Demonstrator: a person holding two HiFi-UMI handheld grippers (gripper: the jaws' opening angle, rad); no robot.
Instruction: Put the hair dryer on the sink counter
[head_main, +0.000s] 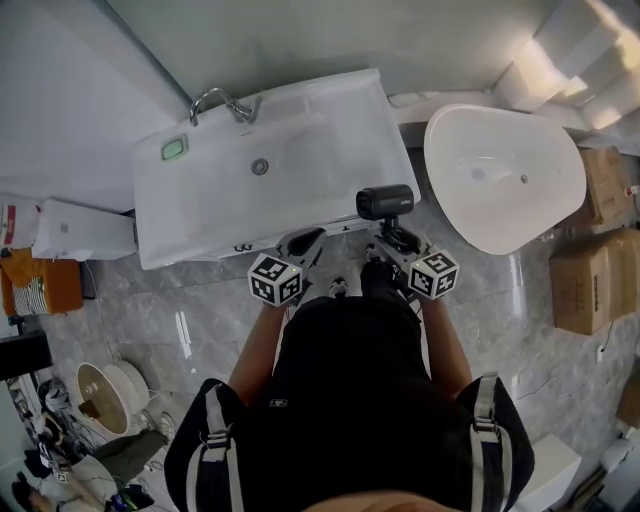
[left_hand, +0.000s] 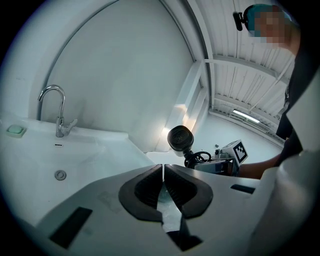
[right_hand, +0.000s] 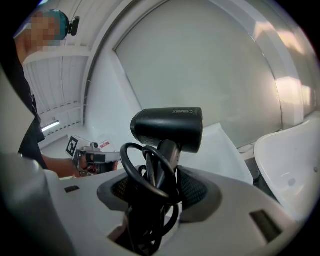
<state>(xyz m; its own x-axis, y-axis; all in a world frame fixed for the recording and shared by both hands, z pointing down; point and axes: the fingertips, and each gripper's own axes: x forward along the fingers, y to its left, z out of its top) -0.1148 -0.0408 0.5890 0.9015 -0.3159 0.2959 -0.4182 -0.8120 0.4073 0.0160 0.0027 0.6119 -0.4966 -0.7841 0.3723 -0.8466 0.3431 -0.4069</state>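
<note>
A black hair dryer (head_main: 385, 201) (right_hand: 169, 127) (left_hand: 180, 139) stands upright in my right gripper (head_main: 388, 238) (right_hand: 159, 186), which is shut on its handle and coiled black cord (right_hand: 145, 172). Its barrel hangs over the front right corner of the white sink counter (head_main: 330, 190) (left_hand: 107, 147). My left gripper (head_main: 300, 243) (left_hand: 163, 186) is shut with nothing between its pads, held at the counter's front edge, left of the dryer.
The counter carries a chrome tap (head_main: 222, 103) (left_hand: 57, 112), a basin drain (head_main: 260, 166) (left_hand: 60, 175) and a green soap dish (head_main: 174, 149) (left_hand: 16, 131). A white bathtub (head_main: 505, 175) (right_hand: 287, 167) stands to the right, cardboard boxes (head_main: 590, 275) beyond it. A white box (head_main: 80, 230) lies at the left.
</note>
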